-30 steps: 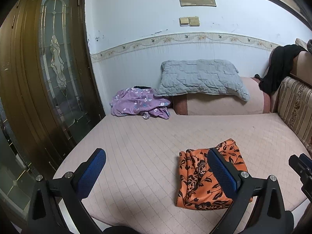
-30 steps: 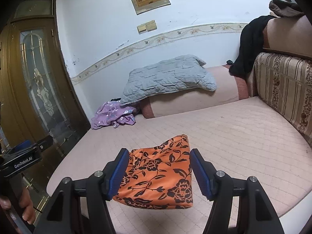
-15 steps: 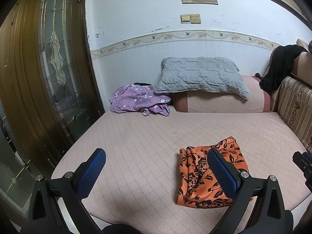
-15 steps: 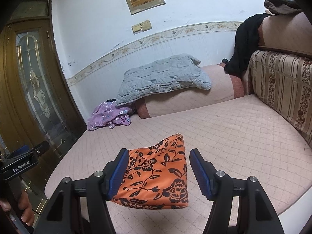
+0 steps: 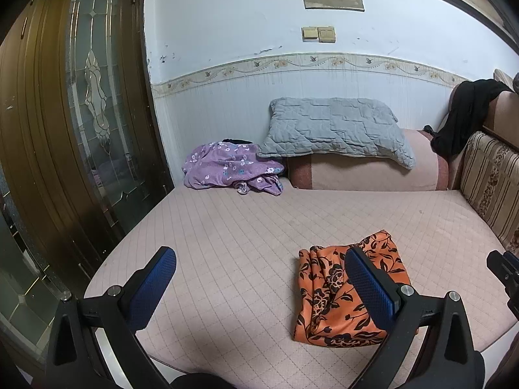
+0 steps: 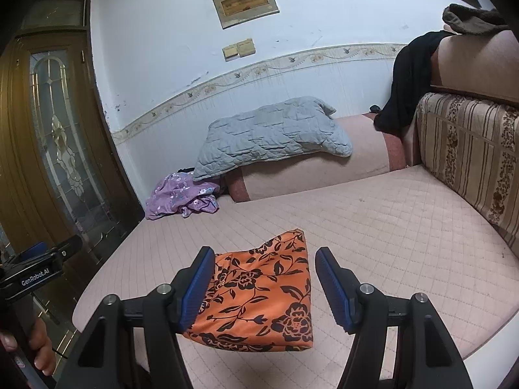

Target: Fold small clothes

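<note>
Near the bed's (image 5: 246, 227) front edge lies the folded orange floral garment (image 6: 259, 291), apparently finished; the right tool (image 6: 264, 287) and left tool (image 5: 259, 287) hover wide open, empty.

The premises are a lived-in domestic room, a bedroom or sitting room. A wide quilted pink mattress (image 5: 266, 236) fills the floor area, with a grey quilted pillow (image 5: 334, 129) on a bolster (image 5: 366, 175) against a white wall carrying a floral border strip (image 5: 292, 63) and light switches (image 5: 319, 34). A brown wooden door with a leaded glass panel (image 5: 94, 97), a striped upholstered backrest (image 6: 470, 152) and loose garments, purple floral (image 5: 227, 170) and black (image 6: 412, 81), confirm household use.
</note>
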`<action>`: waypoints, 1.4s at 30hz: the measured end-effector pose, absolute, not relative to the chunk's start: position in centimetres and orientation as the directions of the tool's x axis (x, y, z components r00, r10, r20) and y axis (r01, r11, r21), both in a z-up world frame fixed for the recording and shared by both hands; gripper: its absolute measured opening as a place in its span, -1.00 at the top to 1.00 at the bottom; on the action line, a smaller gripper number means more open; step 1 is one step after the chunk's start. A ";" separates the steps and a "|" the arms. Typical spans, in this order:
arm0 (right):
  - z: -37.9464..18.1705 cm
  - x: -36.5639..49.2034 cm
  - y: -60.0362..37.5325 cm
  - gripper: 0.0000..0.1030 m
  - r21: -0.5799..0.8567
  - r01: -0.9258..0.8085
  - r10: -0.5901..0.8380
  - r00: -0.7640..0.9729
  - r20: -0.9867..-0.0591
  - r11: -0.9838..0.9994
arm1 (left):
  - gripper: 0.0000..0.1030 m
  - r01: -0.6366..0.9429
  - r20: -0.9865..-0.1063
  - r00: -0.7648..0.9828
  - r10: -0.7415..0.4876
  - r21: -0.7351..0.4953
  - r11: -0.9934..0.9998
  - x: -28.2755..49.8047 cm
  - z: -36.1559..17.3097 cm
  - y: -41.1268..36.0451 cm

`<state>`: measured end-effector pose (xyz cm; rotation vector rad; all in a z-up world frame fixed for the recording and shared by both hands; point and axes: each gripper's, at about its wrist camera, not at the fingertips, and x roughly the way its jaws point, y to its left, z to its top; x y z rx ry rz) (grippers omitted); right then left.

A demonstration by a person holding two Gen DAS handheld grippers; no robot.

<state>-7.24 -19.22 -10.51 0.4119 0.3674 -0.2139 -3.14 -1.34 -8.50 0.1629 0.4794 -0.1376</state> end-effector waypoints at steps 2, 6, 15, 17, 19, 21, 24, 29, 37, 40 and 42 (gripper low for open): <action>-10.5 -7.2 -19.1 -0.31 0.347 0.273 -0.128 0.912 -0.389 0.897 | -1.00 0.171 -0.467 0.879 -0.095 0.125 0.977 -3.2 -8.5 -1.3; -10.5 -7.1 -18.8 -0.31 0.339 0.274 -0.129 0.911 -0.392 0.900 | -1.00 0.174 -0.467 0.879 -0.097 0.125 0.977 -3.2 -8.7 -1.3; -10.9 -6.8 -18.8 -0.31 0.335 0.279 -0.130 0.905 -0.405 0.900 | -1.00 0.177 -0.480 0.872 -0.098 0.122 0.977 -3.0 -9.1 -1.2; -11.0 -6.8 -18.8 -0.31 0.332 0.280 -0.130 0.904 -0.407 0.901 | -1.00 0.178 -0.482 0.870 -0.100 0.118 0.977 -3.0 -9.2 -1.1; -11.1 -6.7 -18.7 -0.31 0.330 0.281 -0.132 0.903 -0.409 0.901 | -1.00 0.177 -0.485 0.869 -0.100 0.116 0.977 -2.9 -9.4 -0.9; -11.2 -6.6 -18.7 -0.31 0.329 0.282 -0.131 0.901 -0.413 0.901 | -1.00 0.179 -0.490 0.866 -0.101 0.115 0.977 -2.8 -9.6 -0.8; -11.4 -6.5 -18.6 -0.31 0.328 0.285 -0.132 0.898 -0.419 0.900 | -1.00 0.179 -0.500 0.860 -0.099 0.115 0.977 -2.5 -10.0 -0.7; -11.6 -6.2 -18.6 -0.31 0.325 0.287 -0.131 0.895 -0.426 0.901 | -1.00 0.189 -0.509 0.854 -0.105 0.116 0.975 -2.2 -10.3 -0.6; -11.8 -5.9 -18.3 -0.31 0.314 0.289 -0.135 0.891 -0.433 0.904 | -1.00 0.195 -0.516 0.849 -0.111 0.111 0.974 -1.8 -10.7 -0.5; -11.7 -5.8 -18.3 -0.31 0.316 0.288 -0.134 0.892 -0.431 0.904 | -1.00 0.198 -0.518 0.847 -0.117 0.104 0.975 -1.8 -10.6 -0.5; -11.6 -5.9 -18.1 -0.31 0.314 0.287 -0.135 0.894 -0.426 0.905 | -1.00 0.199 -0.517 0.848 -0.119 0.101 0.975 -1.8 -10.6 -0.4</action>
